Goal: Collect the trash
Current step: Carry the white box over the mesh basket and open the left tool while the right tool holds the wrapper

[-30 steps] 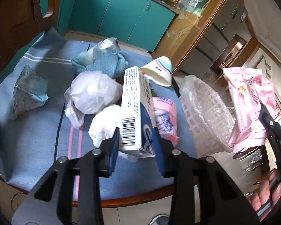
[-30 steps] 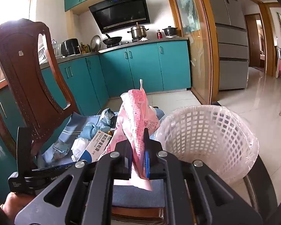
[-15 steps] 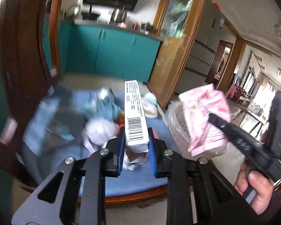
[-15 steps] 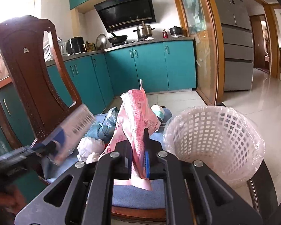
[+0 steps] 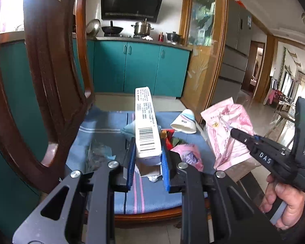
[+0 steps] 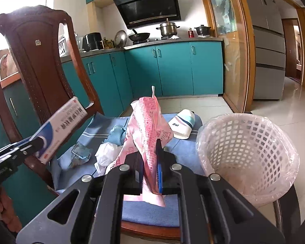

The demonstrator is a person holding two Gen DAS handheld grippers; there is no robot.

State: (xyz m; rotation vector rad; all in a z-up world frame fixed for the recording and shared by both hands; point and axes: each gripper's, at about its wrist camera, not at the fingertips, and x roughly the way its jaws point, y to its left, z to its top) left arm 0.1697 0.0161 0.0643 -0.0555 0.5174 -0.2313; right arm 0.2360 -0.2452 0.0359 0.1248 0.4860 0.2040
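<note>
My left gripper (image 5: 147, 158) is shut on a long white and blue carton (image 5: 146, 126) with a barcode, held up off the blue cloth (image 5: 103, 122). The same carton (image 6: 59, 130) shows at the left of the right wrist view. My right gripper (image 6: 149, 162) is shut on a pink plastic wrapper (image 6: 147, 122), which also hangs in the left wrist view (image 5: 227, 134). A white lattice trash basket (image 6: 248, 154) lined with clear plastic stands just right of the wrapper. On the cloth lie a white paper cup (image 6: 184, 125), a white crumpled bag (image 6: 106, 154), a blue rag (image 6: 117, 134) and another pink wrapper (image 5: 188, 155).
A dark wooden chair back (image 6: 36, 67) rises at the left, close to the carton. Teal kitchen cabinets (image 6: 172, 67) and a stove with pots stand behind. The table's wooden edge (image 5: 150, 215) runs below my left gripper. A hand (image 5: 284, 201) grips the right tool.
My left gripper closed on the carton and lifted it off the cloth, tilting upward so the kitchen came into view. The right gripper with the pink wrapper shifted a little sideways.
</note>
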